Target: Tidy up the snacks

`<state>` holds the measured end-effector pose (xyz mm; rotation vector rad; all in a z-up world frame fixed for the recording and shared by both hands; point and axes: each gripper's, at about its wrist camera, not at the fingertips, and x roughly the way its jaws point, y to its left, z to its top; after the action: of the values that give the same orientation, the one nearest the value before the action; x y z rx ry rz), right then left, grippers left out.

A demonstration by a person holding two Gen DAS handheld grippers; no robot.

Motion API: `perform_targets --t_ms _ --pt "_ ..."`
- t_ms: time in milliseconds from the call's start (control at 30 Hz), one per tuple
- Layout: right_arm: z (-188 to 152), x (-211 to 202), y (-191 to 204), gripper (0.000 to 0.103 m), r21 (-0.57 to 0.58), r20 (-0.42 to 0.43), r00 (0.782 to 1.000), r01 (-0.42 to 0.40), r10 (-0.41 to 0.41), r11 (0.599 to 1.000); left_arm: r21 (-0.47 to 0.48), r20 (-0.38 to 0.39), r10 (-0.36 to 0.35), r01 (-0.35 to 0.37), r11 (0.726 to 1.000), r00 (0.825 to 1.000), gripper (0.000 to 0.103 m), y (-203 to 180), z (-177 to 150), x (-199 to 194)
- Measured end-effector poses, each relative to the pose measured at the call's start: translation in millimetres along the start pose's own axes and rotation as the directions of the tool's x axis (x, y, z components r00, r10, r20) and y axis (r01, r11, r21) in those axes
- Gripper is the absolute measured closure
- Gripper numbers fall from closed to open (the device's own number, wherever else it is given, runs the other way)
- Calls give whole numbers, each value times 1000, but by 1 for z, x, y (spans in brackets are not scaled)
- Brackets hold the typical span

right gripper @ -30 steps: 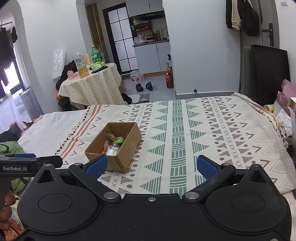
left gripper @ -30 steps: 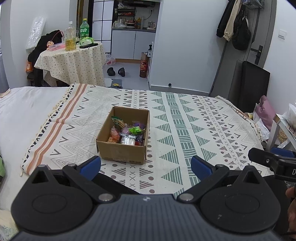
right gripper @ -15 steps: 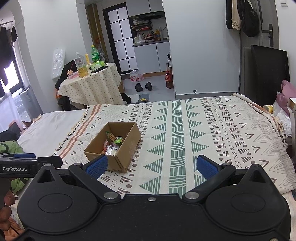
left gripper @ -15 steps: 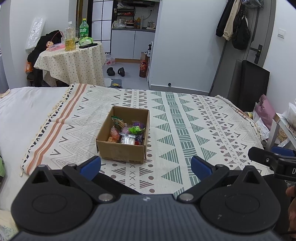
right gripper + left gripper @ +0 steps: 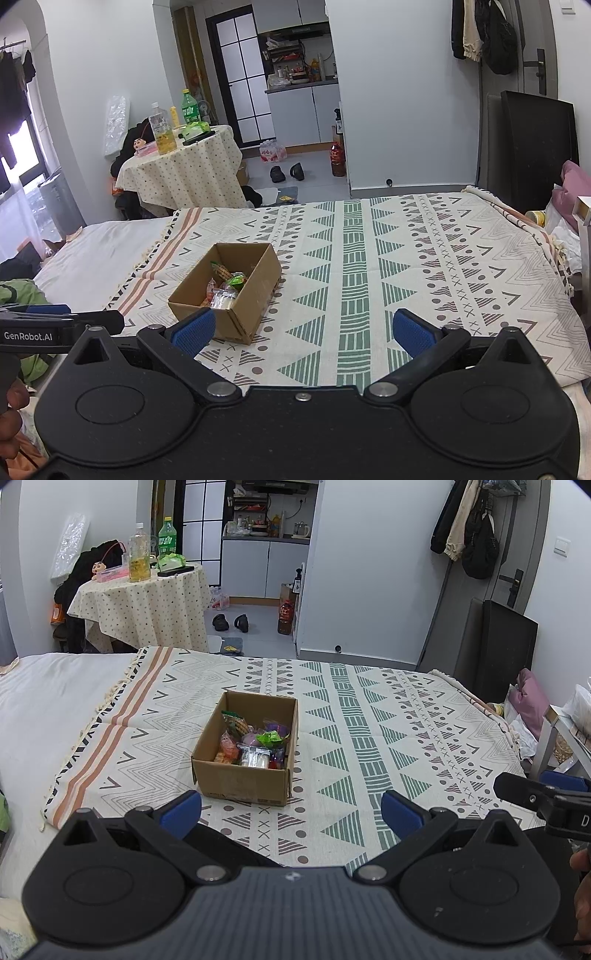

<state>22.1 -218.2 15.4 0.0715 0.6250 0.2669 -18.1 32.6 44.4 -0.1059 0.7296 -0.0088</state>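
blanket (image 5: 369, 716) under both grippers, nothing moved since a second ago | box (image 5: 243, 749) of snacks (image 5: 255, 744) just ahead of left gripper (image 5: 291, 808), ahead-left of right gripper (image 5: 301, 332) | both wide open, empty, sorting looks done

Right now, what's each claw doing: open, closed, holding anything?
Left claw: open, empty, short of the cardboard snack box.
Right claw: open, empty.

Snack packets (image 5: 255, 744) too small to identify
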Motion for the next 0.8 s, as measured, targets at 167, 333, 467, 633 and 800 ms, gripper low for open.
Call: perform_targets --t_ms 167,333,467,633,800 --pt "0 -1 0 0 -4 1 1000 0 0 1000 0 -1 1 -1 1000 1000 0 0 0 0" --pt "0 -1 0 0 -4 2 1000 0 0 1000 0 0 1 -1 1000 1000 0 0 0 -1" --pt "0 -1 1 0 -4 2 1000 1 -1 1000 0 0 0 0 1000 1000 0 0 0 -1" --pt "2 -1 0 0 -2 2 1000 3 -3 1000 0 -1 -1 1 1000 1000 0 0 0 0" --pt "2 0 0 0 -2 -3 1000 1 -1 1000 -1 -6 1 -1 1000 1000 0 2 -2 0"
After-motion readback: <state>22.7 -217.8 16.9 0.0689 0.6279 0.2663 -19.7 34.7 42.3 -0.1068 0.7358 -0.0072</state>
